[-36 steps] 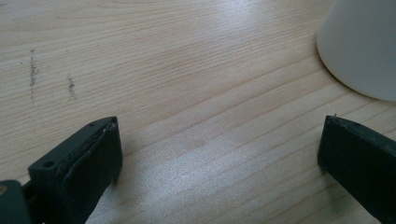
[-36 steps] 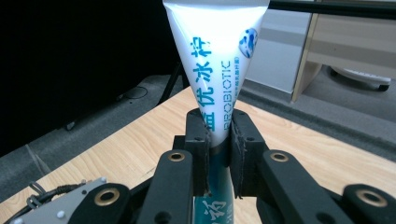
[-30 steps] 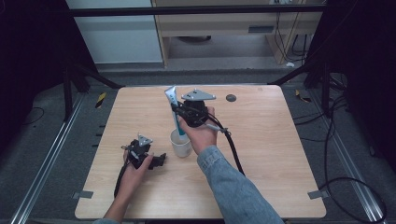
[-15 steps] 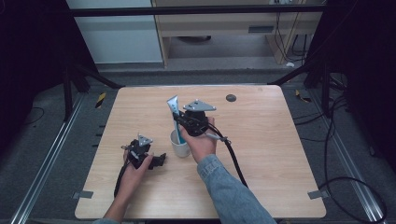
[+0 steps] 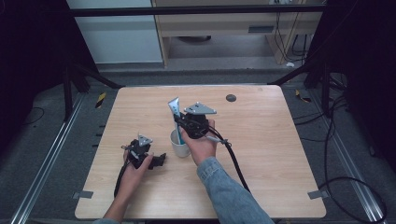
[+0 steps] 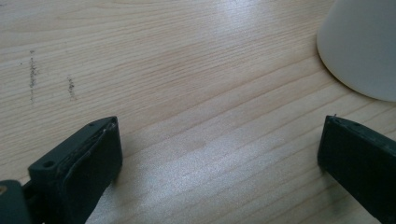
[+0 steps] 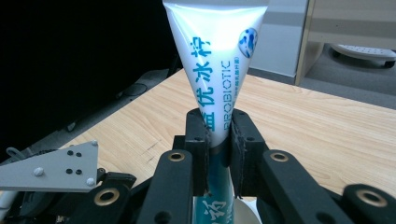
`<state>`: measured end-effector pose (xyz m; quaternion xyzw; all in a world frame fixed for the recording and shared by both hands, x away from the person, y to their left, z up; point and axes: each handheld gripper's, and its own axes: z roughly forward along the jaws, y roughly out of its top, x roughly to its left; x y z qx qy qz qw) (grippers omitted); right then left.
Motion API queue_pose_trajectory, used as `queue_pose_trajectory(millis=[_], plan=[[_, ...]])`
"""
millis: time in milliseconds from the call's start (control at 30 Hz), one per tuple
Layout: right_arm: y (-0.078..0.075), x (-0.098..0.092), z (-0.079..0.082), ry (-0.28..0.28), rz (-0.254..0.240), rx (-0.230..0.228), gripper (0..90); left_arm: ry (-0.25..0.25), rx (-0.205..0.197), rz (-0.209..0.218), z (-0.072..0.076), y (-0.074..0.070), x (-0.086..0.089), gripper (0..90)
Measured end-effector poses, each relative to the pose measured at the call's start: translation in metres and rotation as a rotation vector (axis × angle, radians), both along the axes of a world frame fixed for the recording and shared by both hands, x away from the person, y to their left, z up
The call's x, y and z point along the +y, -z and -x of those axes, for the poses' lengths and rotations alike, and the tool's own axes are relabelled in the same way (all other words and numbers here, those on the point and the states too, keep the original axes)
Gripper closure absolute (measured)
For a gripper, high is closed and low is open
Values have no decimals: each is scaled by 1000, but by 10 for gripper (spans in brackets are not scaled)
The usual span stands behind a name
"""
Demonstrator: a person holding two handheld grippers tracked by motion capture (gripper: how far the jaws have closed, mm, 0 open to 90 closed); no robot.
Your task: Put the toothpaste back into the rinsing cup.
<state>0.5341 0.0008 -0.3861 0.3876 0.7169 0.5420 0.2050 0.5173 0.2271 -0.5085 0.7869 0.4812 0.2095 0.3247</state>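
Overhead first: right tongs (image 5: 178, 122) clamped on a toothpaste tube (image 5: 174, 111), held upright directly above a white cup (image 5: 179, 143) near the middle of the desk (image 5: 261, 154). Tube's lower end down at the cup's mouth, probably just inside, flat crimped end pointing up; likely held vertical so as to drop in and stand against the cup wall. Right hand (image 5: 201, 144) wrapped round the gripper body from the near side, denim sleeve angling in from the bottom edge, wrist raised above the cup. Left tongs (image 5: 159, 160) low on the desk just left of the cup, apart from it, left hand (image 5: 135, 163) resting flat behind, seemingly parked out of the way.

Next, left gripper view: jaws spread wide, nothing between them but bare wood grain. Cup wall (image 6: 362, 51) in the upper right corner, beyond the right jaw and not touching. Tongs lying nearly level with the desk (image 6: 187, 93).

Lastly, right gripper view: both pads pressed tight on the tube (image 7: 217, 70) at its narrower lower part, printed face toward the camera, wide crimp fanning out above. Cup rim (image 7: 250, 215) just visible below the jaws, so tube lined up over the opening. Grip low on the tube, presumably to steer the cap end in.
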Motion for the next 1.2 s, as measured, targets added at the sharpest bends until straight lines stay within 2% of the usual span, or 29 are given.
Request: queue_pose_trajectory(millis=[400, 967, 1200], plan=[[11, 6, 10, 41, 20, -43, 790, 0, 0, 0, 0, 0, 0, 0], [25, 7, 14, 48, 41, -47, 788, 1, 1, -2, 0, 0, 0, 0], [33, 7, 12, 58, 41, -31, 787, 3, 2, -5, 0, 0, 0, 0]])
